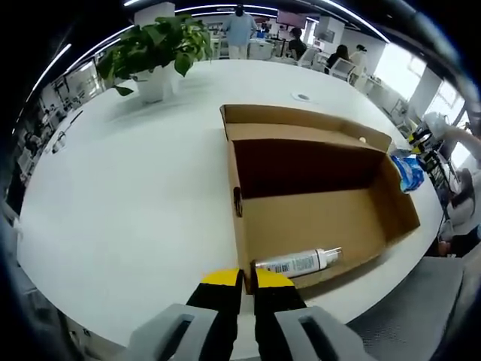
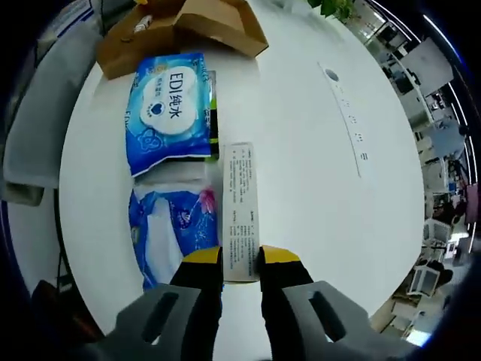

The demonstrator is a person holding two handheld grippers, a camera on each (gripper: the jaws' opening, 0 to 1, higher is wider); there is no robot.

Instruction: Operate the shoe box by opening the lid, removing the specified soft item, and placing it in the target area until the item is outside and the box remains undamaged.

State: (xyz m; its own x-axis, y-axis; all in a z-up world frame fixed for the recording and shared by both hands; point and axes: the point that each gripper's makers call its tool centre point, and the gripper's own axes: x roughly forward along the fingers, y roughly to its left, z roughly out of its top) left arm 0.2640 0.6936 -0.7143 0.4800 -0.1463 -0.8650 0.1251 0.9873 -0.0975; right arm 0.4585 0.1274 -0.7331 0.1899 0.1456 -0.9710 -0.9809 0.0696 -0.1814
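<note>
The brown cardboard shoe box [image 1: 323,218] lies open on the white table [image 1: 135,195], with its lid flap standing at the far side. A white spray bottle [image 1: 301,262] lies inside against the near wall. My left gripper [image 1: 248,280] has its yellow-tipped jaws closed on the box's near corner. Blue soft packs [image 1: 409,171] lie beyond the box's right end. In the right gripper view, a blue wipes pack [image 2: 171,113] and a blue-and-pink pack [image 2: 176,226] rest on the table. My right gripper [image 2: 240,262] is shut on a slim white carton [image 2: 240,203] lying beside them.
A potted plant [image 1: 158,53] stands at the far left of the table. People sit and stand at desks behind it. The shoe box [image 2: 188,30] is beyond the packs. A round grommet [image 2: 331,75] and printed marks sit on bare table to the right. Grey chair fabric [image 2: 30,135] borders the table edge.
</note>
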